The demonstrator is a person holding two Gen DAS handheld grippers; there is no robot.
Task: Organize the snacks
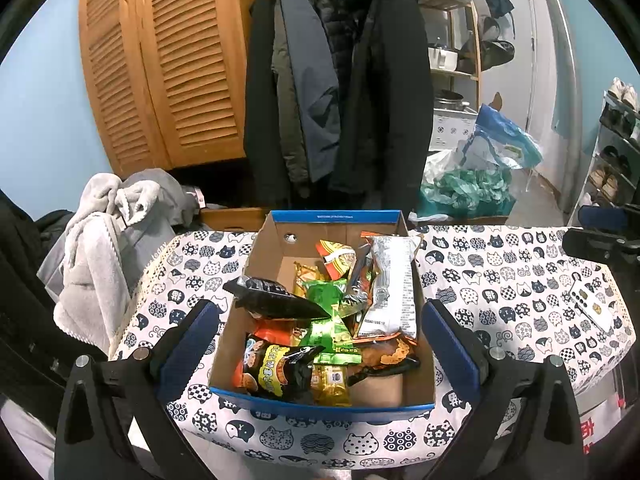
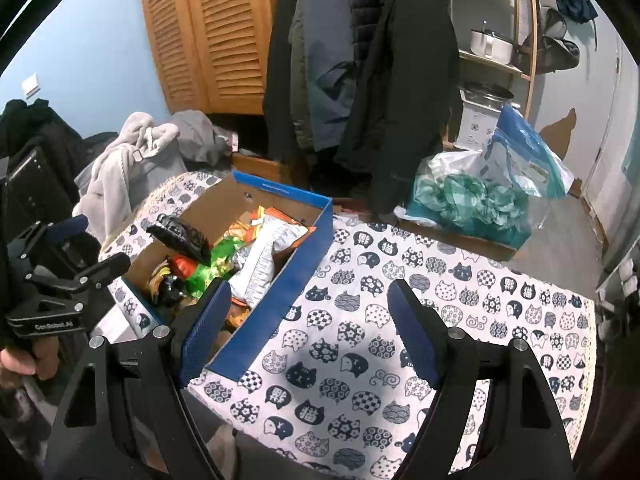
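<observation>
I see the left gripper (image 1: 320, 344) with its fingers spread wide, holding nothing; the two blue pads flank the box (image 1: 320, 407) of snacks, one outside each long wall, and I cannot tell whether either touches it. The box sits on the table (image 1: 500, 280), which is covered with a cat-print cloth, at 12 o'clock from the left gripper.

Contents of the box, as read from the left wrist view:
- A black bag (image 1: 276, 300) lies tilted over the wall at 9 o'clock, on top of the pile.
- A white packet (image 1: 390, 288) leans along the wall at 3 o'clock.
- Green wrappers (image 1: 326, 308) lie at the centre.
- A black and yellow bag (image 1: 276, 372) lies at 7 o'clock, near the front wall.
- A yellow packet (image 1: 330, 382) lies just beside it at 6 o'clock.

I see the right gripper (image 2: 310, 328) also spread wide and holding nothing. It hangs over bare cloth, with the box at 10 o'clock from it; its left pad overlaps the box's near corner in that view. A phone (image 1: 592, 306) lies on the cloth at 3 o'clock from the box, well apart from it.
</observation>
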